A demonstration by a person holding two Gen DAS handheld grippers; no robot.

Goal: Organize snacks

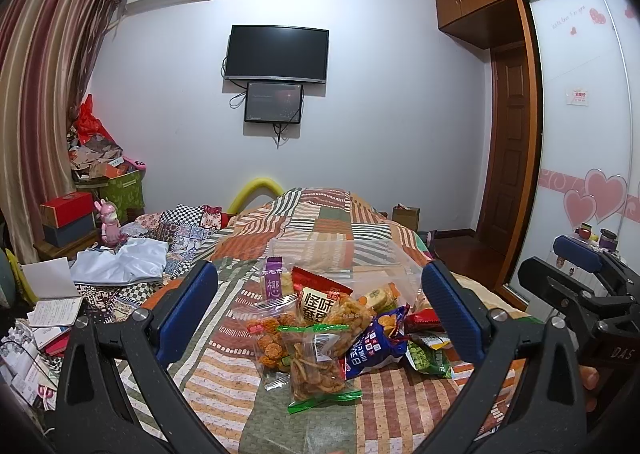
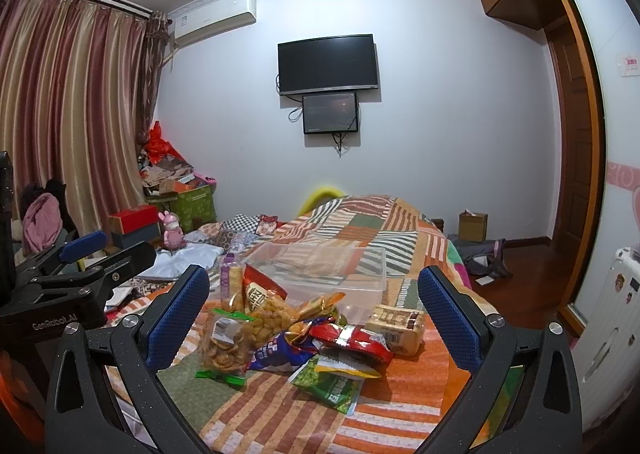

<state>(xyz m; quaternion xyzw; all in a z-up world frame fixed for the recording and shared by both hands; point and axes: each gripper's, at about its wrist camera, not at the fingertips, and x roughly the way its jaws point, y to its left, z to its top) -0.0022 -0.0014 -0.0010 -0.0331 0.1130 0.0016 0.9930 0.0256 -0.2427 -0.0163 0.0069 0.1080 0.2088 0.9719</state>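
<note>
1. We hold both tools spread wide and empty. The left gripper [image 1: 320, 310] hangs above the near side of the pile, and the right gripper [image 2: 314, 318] hangs beside it, aimed at the same heap. Neither touches a packet.

2. We judge this a starting pose: jaws apart so that either tool can drop over a bag without nudging its neighbours.

3. The snack pile [image 1: 340, 330] lies on the patchwork bedspread [image 1: 224, 382], the packets overlapping and leaning on one another. That looks dumped rather than arranged, so sorting seems not yet begun.

4. Just behind the pile sits one clear plastic bin [image 2: 332, 266], which appears empty. Its place within easy reach suggests it is where the packets should go.

5. Counting what we can separate: one green-edged chip bag [image 1: 316, 366], one clear bag of round crackers [image 1: 270, 338], one blue packet [image 1: 374, 346], one green pea packet [image 2: 332, 382], one red wrapper [image 2: 352, 338], one cracker block [image 2: 398, 326], one purple stick packet [image 1: 273, 282]. We count roughly ten in all; the overlaps hide the rest.
</note>
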